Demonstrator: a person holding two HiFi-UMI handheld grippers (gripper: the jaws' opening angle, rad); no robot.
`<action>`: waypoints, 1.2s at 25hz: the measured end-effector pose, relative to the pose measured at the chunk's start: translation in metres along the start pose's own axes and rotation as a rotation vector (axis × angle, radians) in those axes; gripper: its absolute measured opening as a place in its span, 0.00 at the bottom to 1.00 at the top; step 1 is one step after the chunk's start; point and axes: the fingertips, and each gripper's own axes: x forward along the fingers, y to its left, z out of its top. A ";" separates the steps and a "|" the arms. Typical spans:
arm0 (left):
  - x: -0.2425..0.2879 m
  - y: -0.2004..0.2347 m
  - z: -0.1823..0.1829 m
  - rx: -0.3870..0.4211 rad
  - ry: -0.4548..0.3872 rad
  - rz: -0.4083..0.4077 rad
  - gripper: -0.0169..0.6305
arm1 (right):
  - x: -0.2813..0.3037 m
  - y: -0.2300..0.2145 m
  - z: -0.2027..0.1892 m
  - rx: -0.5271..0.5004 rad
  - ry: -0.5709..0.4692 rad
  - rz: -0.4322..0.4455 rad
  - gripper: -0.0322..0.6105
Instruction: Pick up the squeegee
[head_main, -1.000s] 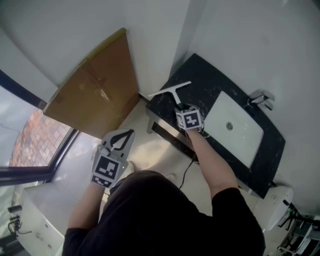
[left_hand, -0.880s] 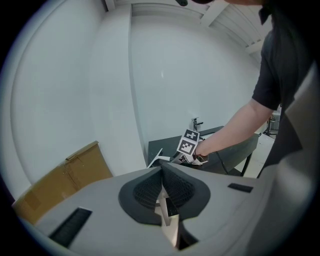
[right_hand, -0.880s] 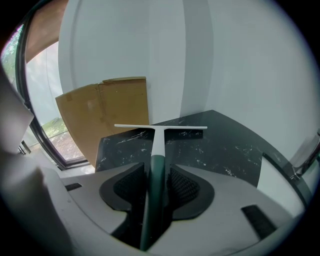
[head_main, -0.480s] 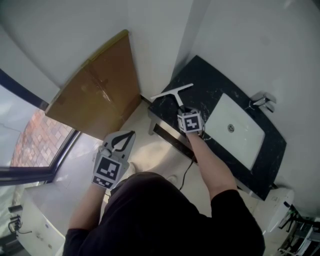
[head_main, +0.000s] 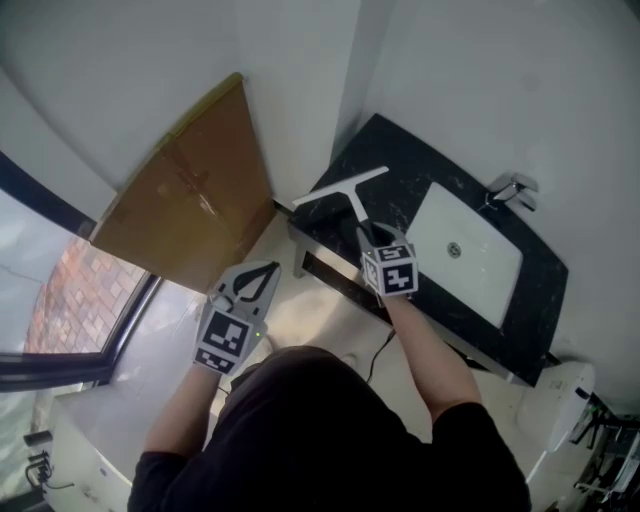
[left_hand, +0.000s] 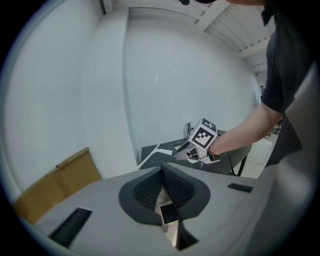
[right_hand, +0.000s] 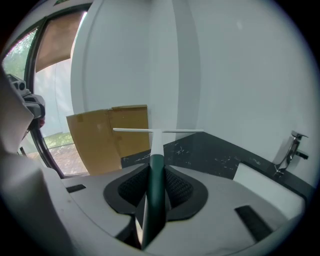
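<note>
White T-shaped squeegee (head_main: 340, 187), dark green handle, over black marble bench's (head_main: 398, 165) left end. Right gripper (right_hand: 155, 192) fingers clamped on handle. Left gripper (left_hand: 164, 197) fingers together, empty.

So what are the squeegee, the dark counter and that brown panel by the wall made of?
Squeegee: probably plastic, a smooth white blade bar and stem with a dark green grip.
Counter: looks like polished black stone, or an imitation, given the white veining.
Brown panel: cardboard by the look, matte tan with creases and a tape seam.
</note>
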 end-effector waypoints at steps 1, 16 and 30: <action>0.001 -0.004 0.002 0.012 -0.009 -0.014 0.03 | -0.014 0.002 0.002 0.003 -0.018 -0.001 0.21; 0.012 -0.050 0.028 0.047 -0.091 -0.126 0.03 | -0.180 0.022 0.024 0.024 -0.235 -0.061 0.20; 0.009 -0.057 0.032 0.061 -0.103 -0.146 0.03 | -0.212 0.030 0.017 0.040 -0.270 -0.094 0.20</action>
